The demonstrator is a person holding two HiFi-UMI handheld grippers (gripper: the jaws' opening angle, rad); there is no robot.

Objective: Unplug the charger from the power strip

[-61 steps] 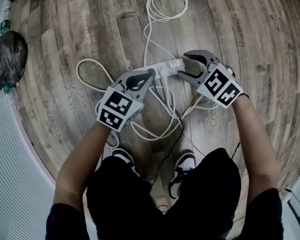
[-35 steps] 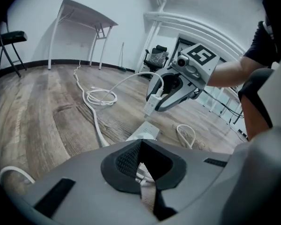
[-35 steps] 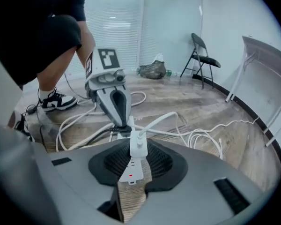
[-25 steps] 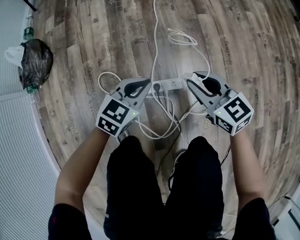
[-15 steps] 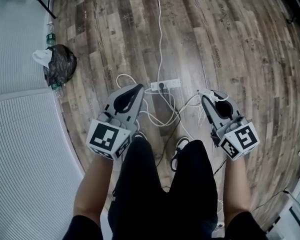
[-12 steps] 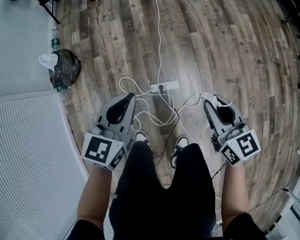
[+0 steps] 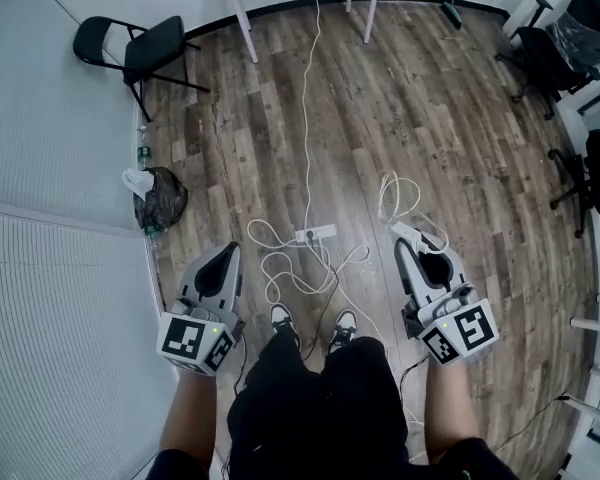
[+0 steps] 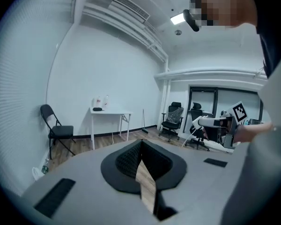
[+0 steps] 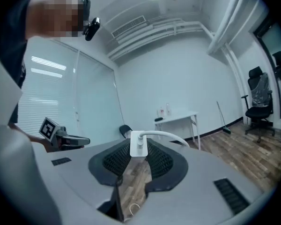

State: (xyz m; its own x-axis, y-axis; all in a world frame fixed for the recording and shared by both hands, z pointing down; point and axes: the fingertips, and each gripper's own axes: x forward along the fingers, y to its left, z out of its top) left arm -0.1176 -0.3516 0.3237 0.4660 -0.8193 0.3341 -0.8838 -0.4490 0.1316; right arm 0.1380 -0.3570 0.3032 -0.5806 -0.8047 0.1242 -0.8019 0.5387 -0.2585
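The white power strip [image 7: 315, 235] lies on the wooden floor far below, with loose white cords [image 7: 280, 268] round it. My right gripper [image 7: 401, 238] is shut on the white charger [image 9: 138, 145], held high above the floor and apart from the strip. The charger's white cable [image 9: 171, 136] arcs off to the right, and in the head view it hangs down in loops [image 7: 392, 194]. At the lower left of the head view my left gripper [image 7: 230, 252] points forward. Its jaws meet at the tips with nothing between them [image 8: 141, 143].
A black folding chair [image 7: 130, 46] and a dark bag with bottles [image 7: 160, 200] stand at the left wall. The legs of a white table [image 7: 242, 10] show at the back, and office chairs [image 7: 548, 50] stand at the right. The person's shoes [image 7: 281, 318] are just behind the strip.
The person has stood up, so both grippers have risen far above the floor. The right one carried the charger up and away from the strip. The left stayed shut and empty.
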